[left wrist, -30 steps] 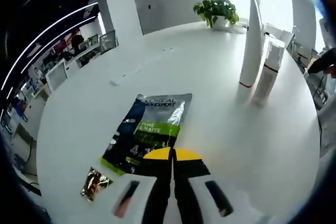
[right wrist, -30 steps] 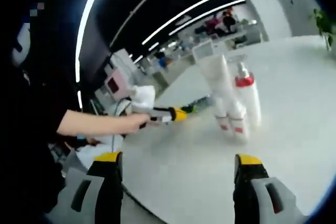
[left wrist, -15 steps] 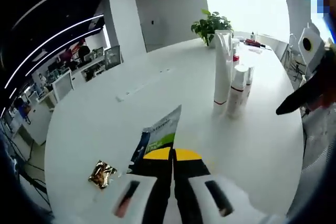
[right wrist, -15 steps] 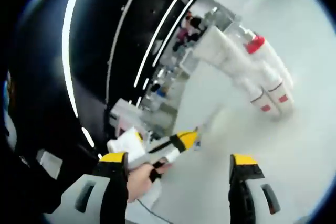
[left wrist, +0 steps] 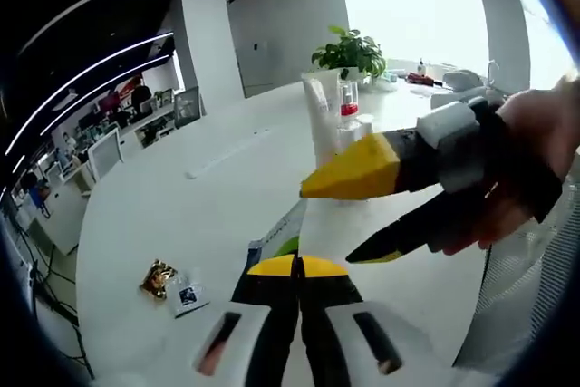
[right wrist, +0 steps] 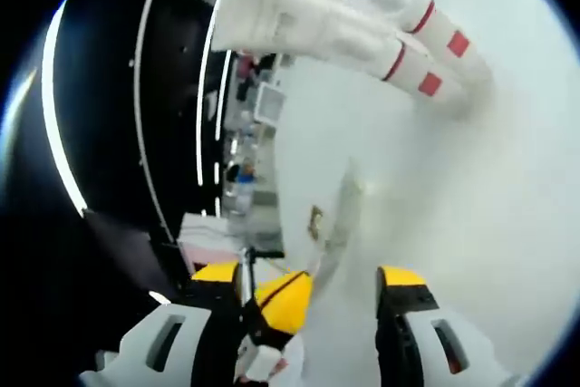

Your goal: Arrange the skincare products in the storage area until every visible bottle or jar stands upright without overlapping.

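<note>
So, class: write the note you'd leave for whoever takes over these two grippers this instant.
Left gripper: shut on the green-and-black sachet, apparently raised off the white table.
Right gripper: open, holding nothing, close beside the left one.
White tubes and red-capped bottle: upright, clustered near the plant.
Gold foil packet and small packet: lying flat.
Left to do: probably set the sachet down clear of the cluster, then deal with the flat packets.

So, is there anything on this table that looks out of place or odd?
Yes. A crumpled gold wrapper and a small sachet lie loose on the white table, apart from the upright white tubes. The left hand-held gripper holds a flat pouch lifted on edge, not standing.
</note>
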`<state>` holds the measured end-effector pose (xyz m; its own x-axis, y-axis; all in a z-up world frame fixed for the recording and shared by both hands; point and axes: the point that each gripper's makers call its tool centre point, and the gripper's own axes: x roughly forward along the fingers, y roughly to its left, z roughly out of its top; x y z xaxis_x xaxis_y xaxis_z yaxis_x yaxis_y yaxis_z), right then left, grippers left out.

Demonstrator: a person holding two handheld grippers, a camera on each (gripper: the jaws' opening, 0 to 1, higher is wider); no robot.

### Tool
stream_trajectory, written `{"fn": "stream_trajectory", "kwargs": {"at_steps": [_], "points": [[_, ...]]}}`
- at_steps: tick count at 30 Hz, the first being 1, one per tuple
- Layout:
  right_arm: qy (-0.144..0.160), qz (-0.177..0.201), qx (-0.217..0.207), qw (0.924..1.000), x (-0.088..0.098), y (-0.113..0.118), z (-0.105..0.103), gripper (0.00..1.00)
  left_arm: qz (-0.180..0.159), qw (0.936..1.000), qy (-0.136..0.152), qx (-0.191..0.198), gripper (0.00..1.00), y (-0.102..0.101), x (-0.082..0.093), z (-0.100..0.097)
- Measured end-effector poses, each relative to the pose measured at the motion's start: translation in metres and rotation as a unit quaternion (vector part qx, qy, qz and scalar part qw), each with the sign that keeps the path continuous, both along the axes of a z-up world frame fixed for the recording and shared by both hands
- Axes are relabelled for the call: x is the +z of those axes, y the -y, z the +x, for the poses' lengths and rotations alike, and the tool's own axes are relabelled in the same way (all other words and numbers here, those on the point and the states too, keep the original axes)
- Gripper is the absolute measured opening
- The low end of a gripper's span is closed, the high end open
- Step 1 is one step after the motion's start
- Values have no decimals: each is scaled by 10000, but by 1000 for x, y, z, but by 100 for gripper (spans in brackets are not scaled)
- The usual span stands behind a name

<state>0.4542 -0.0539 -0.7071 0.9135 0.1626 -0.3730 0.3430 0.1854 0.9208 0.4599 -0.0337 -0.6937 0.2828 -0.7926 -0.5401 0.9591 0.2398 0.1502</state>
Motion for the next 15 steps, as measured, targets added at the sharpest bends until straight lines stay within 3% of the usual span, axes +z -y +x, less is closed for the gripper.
{"fn": "stream_trajectory", "kwargs": {"at_steps": [2, 8, 15], "points": [[-119, -146, -81, 9998, -3, 2, 2, 58, 16, 10000, 20, -70, 0, 0, 0, -9], [-668, -24, -199, 9976, -26, 1, -3, 44, 58, 9996, 100, -254, 0, -1, 3, -29], [-795, 55, -302, 9964, -35, 1, -9, 37, 79, 9988, 111, -460, 0, -4, 8, -51]]}}
